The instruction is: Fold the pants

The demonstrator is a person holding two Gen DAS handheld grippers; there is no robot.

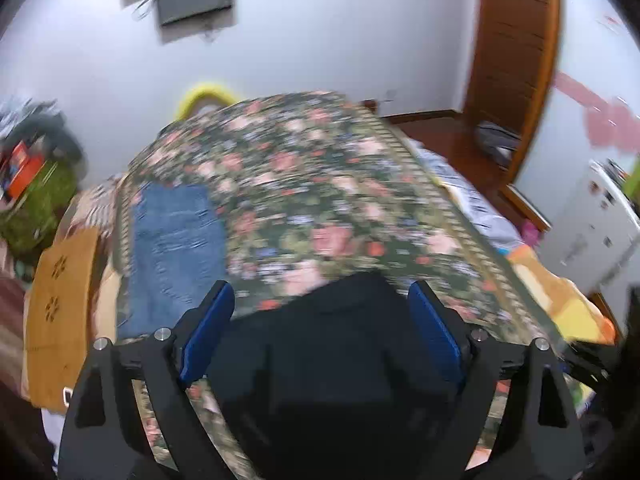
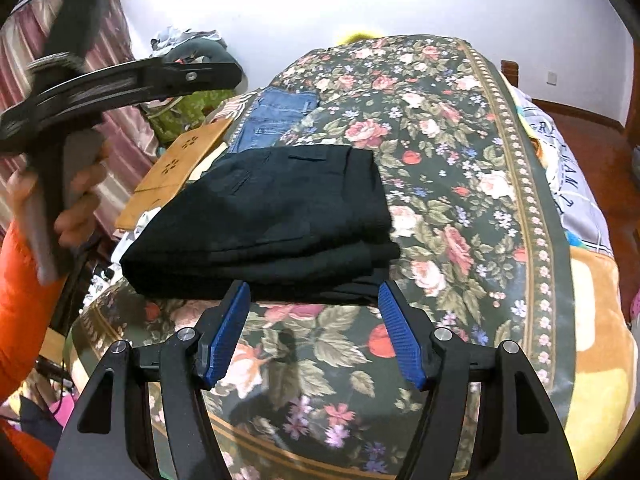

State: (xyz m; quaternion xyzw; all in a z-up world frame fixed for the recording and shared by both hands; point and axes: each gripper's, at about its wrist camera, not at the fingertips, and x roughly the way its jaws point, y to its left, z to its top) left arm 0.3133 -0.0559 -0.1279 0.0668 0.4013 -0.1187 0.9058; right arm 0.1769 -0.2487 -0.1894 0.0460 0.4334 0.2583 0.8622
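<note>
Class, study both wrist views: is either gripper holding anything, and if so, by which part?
Nothing is held. The left gripper and right gripper are both open, and the folded black pants lie free on the floral bedspread.

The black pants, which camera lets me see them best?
The right wrist view. There the black pants lie sharp and whole, folded into a stack on the flowery blanket, just beyond the open right gripper. The left wrist view is blurry: the pants are only a dark shape between the open left gripper fingers.
</note>
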